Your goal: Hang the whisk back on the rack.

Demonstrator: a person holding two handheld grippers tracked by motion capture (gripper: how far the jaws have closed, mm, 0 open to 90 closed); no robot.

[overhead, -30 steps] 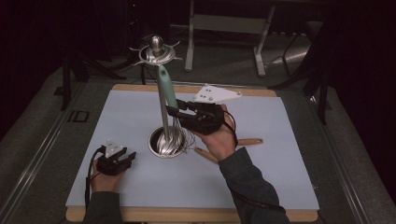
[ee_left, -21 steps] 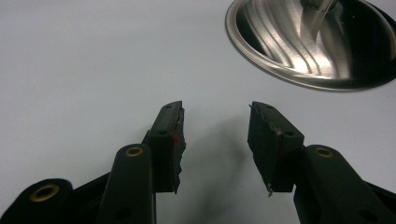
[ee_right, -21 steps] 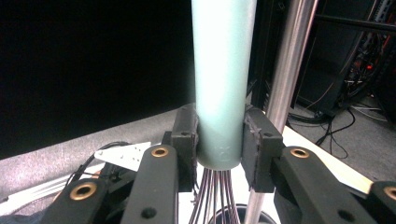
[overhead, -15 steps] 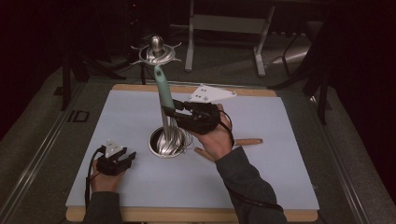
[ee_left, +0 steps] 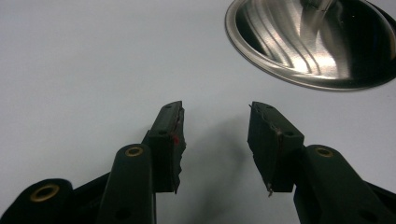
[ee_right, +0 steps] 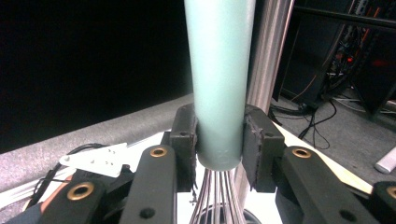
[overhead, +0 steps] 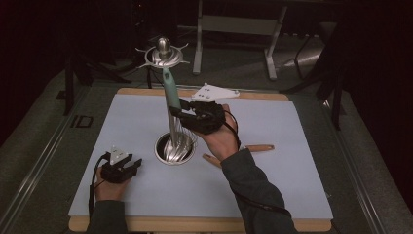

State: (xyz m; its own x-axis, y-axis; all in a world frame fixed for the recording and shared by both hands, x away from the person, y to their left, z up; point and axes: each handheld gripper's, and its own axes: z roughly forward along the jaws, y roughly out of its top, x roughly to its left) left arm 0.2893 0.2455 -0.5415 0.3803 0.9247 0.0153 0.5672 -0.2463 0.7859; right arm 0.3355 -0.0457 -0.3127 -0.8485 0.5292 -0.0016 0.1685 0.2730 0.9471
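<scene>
Laboratory or recording studio: dark surroundings, metal stand legs (overhead: 234,44) beyond the tongs, cables (ee_right: 322,116) on the floor, a pale mat (overhead: 292,185) over the counter.

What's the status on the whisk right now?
Right hand-held gripper shut on whisk, upright beside stand pole. Left hand-held gripper open, idle on mat.

Whisk (overhead: 171,109): matt pale-green plastic handle w/ shiny wire loops, polished metal stand base (overhead: 174,149), matt light-blue mat (overhead: 272,180), bare wood utensil (overhead: 255,148) nr its right edge, matt black gripper pads (ee_left: 170,135).
</scene>
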